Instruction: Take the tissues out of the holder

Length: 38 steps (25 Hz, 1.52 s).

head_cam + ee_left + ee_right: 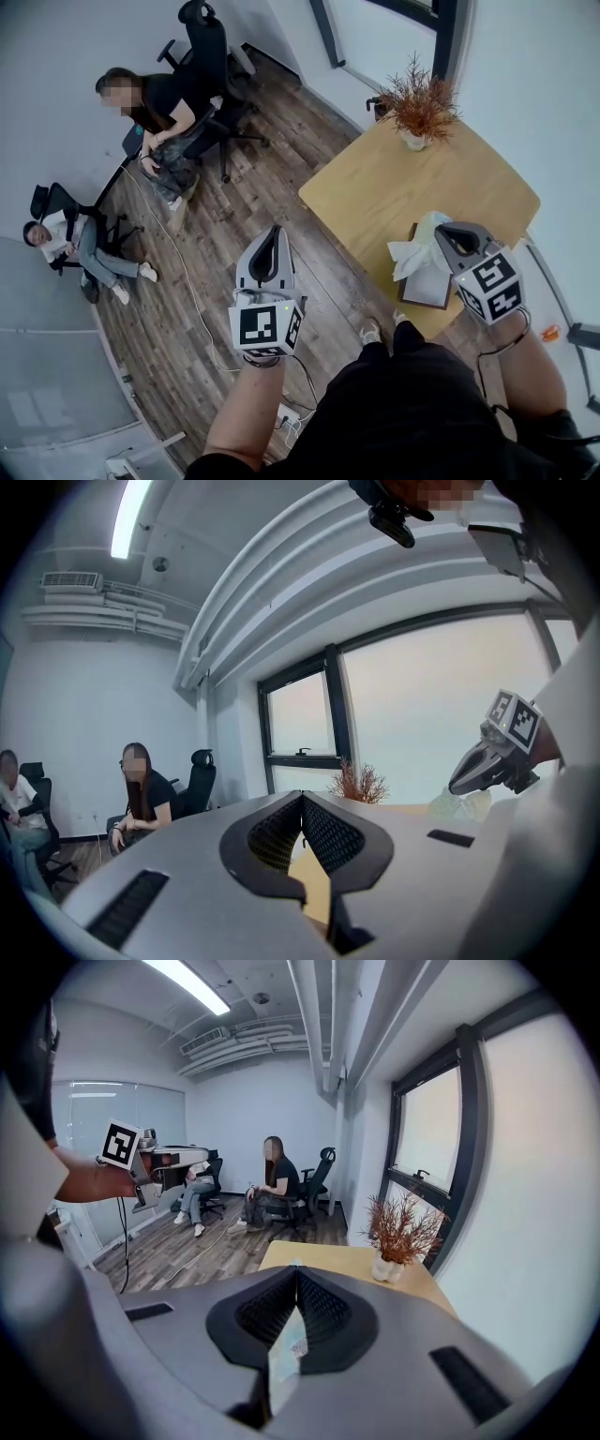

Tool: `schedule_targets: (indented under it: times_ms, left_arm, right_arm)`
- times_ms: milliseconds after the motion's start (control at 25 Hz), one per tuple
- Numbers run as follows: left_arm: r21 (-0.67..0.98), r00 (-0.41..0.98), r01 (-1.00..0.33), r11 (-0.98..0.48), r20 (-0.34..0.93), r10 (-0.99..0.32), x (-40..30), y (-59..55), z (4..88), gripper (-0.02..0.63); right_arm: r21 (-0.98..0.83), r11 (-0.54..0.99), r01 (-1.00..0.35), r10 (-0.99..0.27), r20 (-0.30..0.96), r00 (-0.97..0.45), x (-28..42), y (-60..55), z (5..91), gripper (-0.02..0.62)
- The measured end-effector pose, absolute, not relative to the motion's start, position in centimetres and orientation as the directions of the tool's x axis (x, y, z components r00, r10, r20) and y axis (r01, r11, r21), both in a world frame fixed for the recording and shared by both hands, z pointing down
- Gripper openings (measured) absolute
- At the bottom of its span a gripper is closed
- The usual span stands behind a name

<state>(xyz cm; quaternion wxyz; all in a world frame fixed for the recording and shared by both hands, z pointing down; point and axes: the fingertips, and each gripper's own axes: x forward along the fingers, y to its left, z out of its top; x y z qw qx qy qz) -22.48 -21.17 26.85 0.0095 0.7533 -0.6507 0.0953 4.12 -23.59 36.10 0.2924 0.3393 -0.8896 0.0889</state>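
Observation:
A dark-framed tissue holder (433, 289) lies near the front edge of the wooden table (375, 187). White tissues (407, 255) bunch up out of its top. My right gripper (441, 229) hovers just above the holder, shut on a thin pale tissue (427, 223) whose sheet hangs between the jaws (284, 1358). My left gripper (273, 231) is held up over the wood floor, left of the table and apart from the holder. Its jaws (302, 801) meet at the tips with nothing in them. From the left gripper view, the right gripper (469, 772) and its tissue (459, 805) show at the right.
A dried plant in a white pot (417, 111) stands at the table's far end. Two people sit on office chairs (150, 117) (70, 239) at the left, with another chair (211, 56) behind. A cable (187, 281) runs across the floor. A window wall lies to the right.

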Motion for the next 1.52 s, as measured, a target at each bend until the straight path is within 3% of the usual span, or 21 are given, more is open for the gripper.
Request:
schedule_targets:
  times_ms: [1520]
  left_arm:
    - [-0.149, 0.135, -0.981, -0.124, -0.067, -0.989, -22.3, -22.5, 13.3, 0.008]
  right_arm:
    - [0.162, 0.666, -0.728, -0.733, 0.327, -0.597, 7.0, -27.4, 17.6, 0.008]
